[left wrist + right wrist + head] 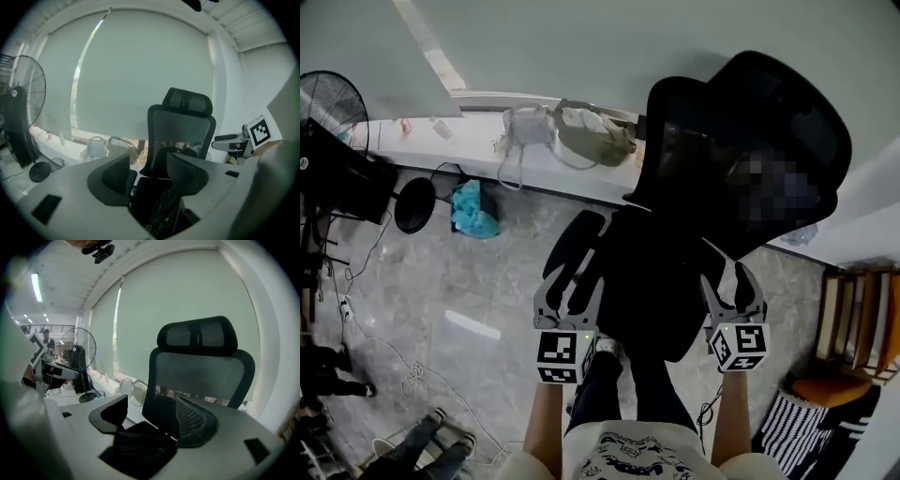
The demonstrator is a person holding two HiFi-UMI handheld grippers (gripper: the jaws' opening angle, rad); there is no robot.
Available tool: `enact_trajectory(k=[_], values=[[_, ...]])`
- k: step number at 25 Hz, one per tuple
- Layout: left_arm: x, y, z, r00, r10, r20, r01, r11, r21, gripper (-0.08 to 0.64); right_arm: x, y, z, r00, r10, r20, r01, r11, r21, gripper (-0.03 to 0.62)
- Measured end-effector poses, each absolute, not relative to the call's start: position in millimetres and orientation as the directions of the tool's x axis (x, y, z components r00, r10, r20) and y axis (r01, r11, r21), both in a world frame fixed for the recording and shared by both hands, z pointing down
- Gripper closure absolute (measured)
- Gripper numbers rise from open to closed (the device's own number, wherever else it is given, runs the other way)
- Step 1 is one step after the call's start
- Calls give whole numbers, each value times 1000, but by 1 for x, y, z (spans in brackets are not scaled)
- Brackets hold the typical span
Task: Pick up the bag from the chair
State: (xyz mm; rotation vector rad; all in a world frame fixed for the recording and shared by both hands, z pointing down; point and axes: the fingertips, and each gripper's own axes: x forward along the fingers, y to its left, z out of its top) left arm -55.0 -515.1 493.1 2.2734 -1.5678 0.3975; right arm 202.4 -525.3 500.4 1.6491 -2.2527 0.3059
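Black bag (140,446) on chair (741,131) — left tool (572,278), right tool (728,283) both agape.

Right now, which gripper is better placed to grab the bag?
Left, narrowly. Both are open over the chair. The left gripper has what look like straps of the bag in its gap; the right gripper faces only its broad top.

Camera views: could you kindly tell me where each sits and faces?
Head view: on the person's head, steeply down at the chair; forearms, legs, left tongs, right tongs.
Left gripper view: on the left tongs, facing the chair's backrest; own open jaws.
Right gripper view: likewise, on the right tongs.
Both gripper views share the black bag.
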Motion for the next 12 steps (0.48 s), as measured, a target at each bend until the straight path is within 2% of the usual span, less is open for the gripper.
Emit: enact_trajectory(k=[8, 12], values=[[-33, -523, 586, 366, -770, 523, -929, -330, 165, 313, 213, -565, 596, -351, -785, 510, -906, 422, 26, 242], [-20, -522, 640, 364, -720, 590, -929, -329, 172, 289, 222, -578, 646, -372, -734, 568, -890, 456, 6, 239]])
